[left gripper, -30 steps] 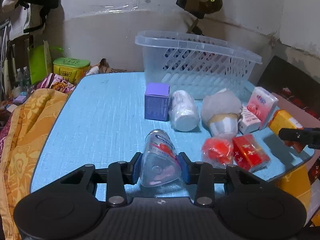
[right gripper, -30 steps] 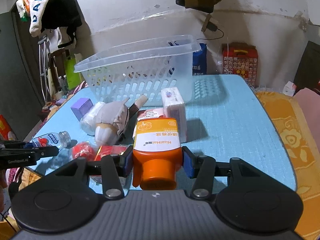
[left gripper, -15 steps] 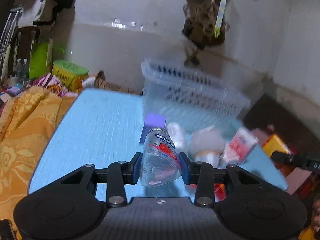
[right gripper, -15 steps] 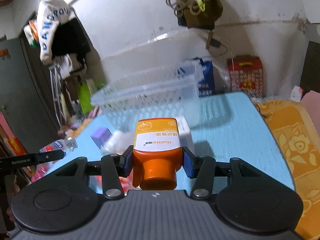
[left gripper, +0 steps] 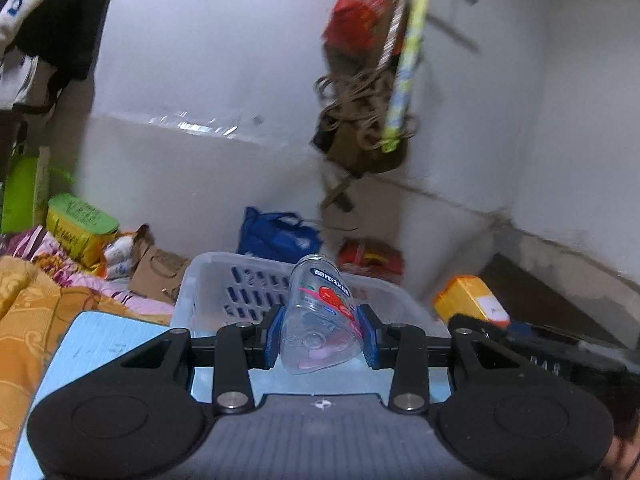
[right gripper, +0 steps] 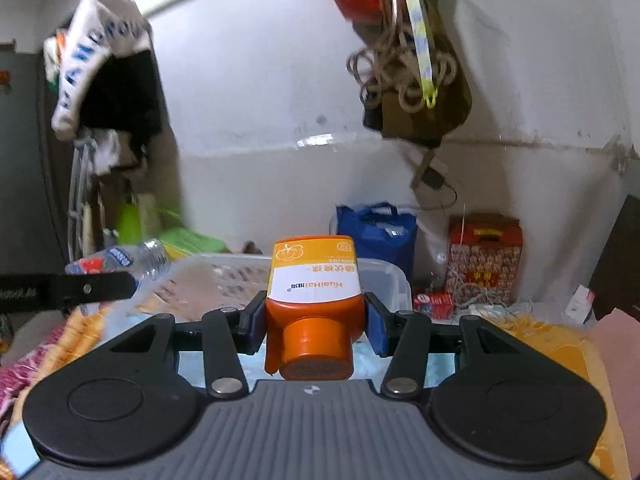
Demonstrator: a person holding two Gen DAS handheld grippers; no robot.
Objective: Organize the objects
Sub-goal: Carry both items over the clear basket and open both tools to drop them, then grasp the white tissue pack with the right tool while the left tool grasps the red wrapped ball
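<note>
Compared with one second ago, both grippers have been lifted from the blue table [left gripper: 92, 344] and carried toward the clear plastic basket [left gripper: 224, 280] that stands at its far edge. Before, both cameras looked down on the group of things lying on the table in front of the basket. Now they look over the basket's rim at the wall, and those things are out of view.

The right gripper [right gripper: 314, 330] is closed on the orange bottle [right gripper: 314, 300], cap toward the camera, and holds it up at the near rim of the basket. The left gripper [left gripper: 320, 338] is closed on the clear plastic bottle [left gripper: 318, 312], bottom toward the camera, also in the air just before the basket's near wall. In the right view this bottle shows at the left, beside the basket.

I judge that the picking step is finished for both things. What remains is to bring each bottle over the opening and release it there.
</note>
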